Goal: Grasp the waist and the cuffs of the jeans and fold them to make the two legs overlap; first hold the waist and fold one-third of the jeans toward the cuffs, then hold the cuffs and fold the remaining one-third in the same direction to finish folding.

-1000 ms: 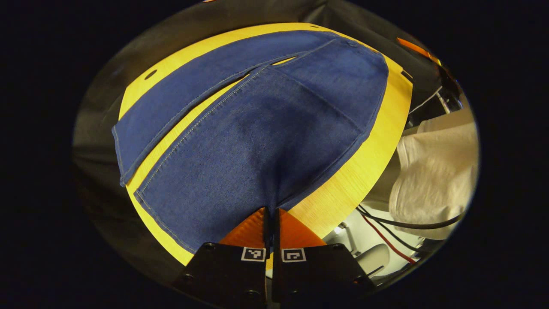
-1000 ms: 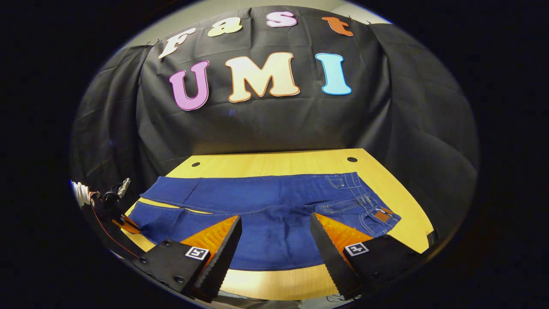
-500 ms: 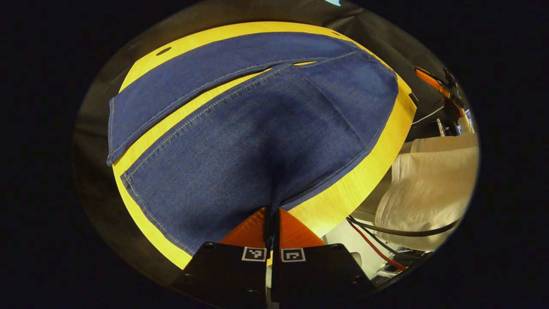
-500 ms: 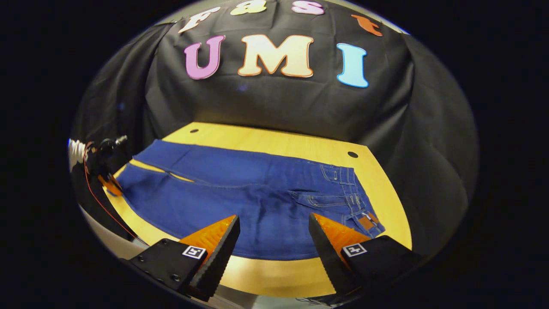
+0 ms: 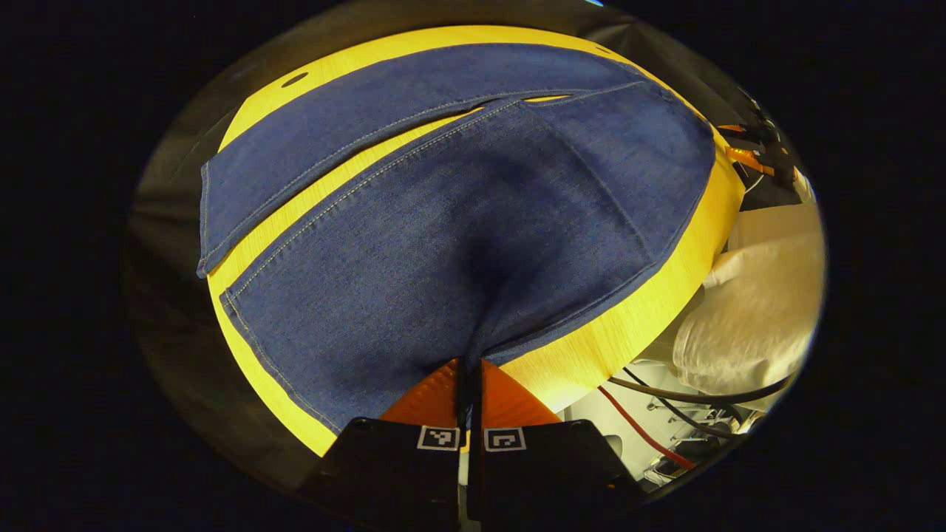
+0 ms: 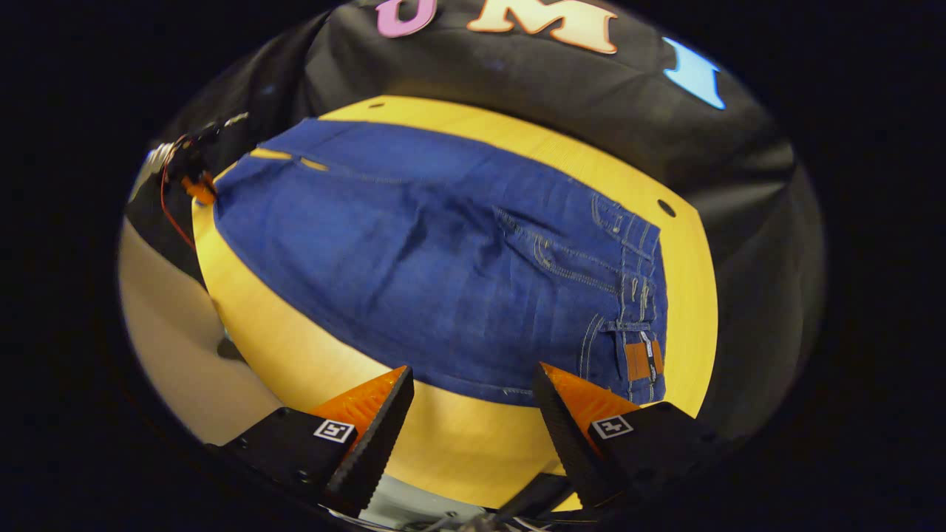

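**Right gripper poised off the near edge, waist ahead and to its right**

The jeans (image 6: pixel 443 258) lie flat along the yellow table (image 6: pixel 473 436), their long axis running with the near edge; the waist (image 6: pixel 635 310) sits toward the table's right end and the cuffs toward its left, with a sliver of table showing between the two legs there; the right gripper (image 6: pixel 473 414) hangs with its fingers wide apart and nothing between them, just off the near edge over the bare strip in front of the denim; the waist lies ahead and to its right, so this is the nearer hand for it; the left gripper (image 5: pixel 467 369) has its fingers pinched together on the near leg (image 5: pixel 414 295) close to the cuff end at the table's near-left edge; the far leg (image 5: pixel 355 140) lies beyond; judging by this, folding the near leg onto the far one awaits a waist grip.
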Tool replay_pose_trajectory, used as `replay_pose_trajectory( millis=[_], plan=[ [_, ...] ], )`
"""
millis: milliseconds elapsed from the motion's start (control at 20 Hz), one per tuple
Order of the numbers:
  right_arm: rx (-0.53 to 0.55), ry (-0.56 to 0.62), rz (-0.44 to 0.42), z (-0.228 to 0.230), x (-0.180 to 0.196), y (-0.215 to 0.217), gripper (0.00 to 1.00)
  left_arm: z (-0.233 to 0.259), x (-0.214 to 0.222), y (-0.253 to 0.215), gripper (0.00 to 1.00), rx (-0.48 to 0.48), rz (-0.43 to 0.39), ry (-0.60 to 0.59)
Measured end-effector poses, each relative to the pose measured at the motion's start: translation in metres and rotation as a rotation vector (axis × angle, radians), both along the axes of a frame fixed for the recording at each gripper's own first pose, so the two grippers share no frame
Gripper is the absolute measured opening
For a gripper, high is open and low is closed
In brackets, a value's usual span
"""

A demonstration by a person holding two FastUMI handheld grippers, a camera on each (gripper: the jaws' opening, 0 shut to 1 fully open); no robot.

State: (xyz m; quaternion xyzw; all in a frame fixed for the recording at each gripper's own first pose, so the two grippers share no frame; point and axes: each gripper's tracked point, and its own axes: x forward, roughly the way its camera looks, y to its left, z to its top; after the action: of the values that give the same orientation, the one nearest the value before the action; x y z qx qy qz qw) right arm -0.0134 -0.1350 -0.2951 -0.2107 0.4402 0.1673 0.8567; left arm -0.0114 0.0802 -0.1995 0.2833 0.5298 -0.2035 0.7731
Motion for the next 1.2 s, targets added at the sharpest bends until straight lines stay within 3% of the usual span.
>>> replay_pose_trajectory(
  millis=[400,500,600,700,800,1000,1050,1200],
  plan=[
    [-0.058,0.145,0.126,-0.028,0.001,-0.013,1.0,0.0,0.001,0.001,0.0,0.026,0.032,0.014],
    [-0.045,0.174,0.122,-0.033,0.001,-0.013,0.94,-0.001,0.002,0.001,0.0,0.029,0.028,0.016],
    [-0.032,0.191,0.086,-0.031,0.003,-0.014,0.99,-0.001,0.003,0.0,0.0,0.032,0.024,0.011],
    [-0.033,0.195,0.055,-0.033,0.007,-0.015,0.95,0.0,0.003,0.001,0.0,0.04,0.009,0.0],
    [-0.037,0.185,0.044,-0.032,0.01,-0.019,0.87,-0.001,0.004,0.001,0.0,0.044,0.01,-0.002],
    [-0.039,0.122,0.007,-0.03,0.023,-0.033,0.46,-0.001,0.006,0.002,0.0,0.045,0.03,0.016],
    [-0.036,0.109,0.0,-0.03,0.023,-0.034,0.31,-0.001,0.006,0.002,0.0,0.046,0.026,0.017],
    [-0.045,0.082,-0.016,-0.027,0.022,-0.033,0.22,-0.001,0.007,0.001,0.0,0.044,0.027,0.008]
  ],
)
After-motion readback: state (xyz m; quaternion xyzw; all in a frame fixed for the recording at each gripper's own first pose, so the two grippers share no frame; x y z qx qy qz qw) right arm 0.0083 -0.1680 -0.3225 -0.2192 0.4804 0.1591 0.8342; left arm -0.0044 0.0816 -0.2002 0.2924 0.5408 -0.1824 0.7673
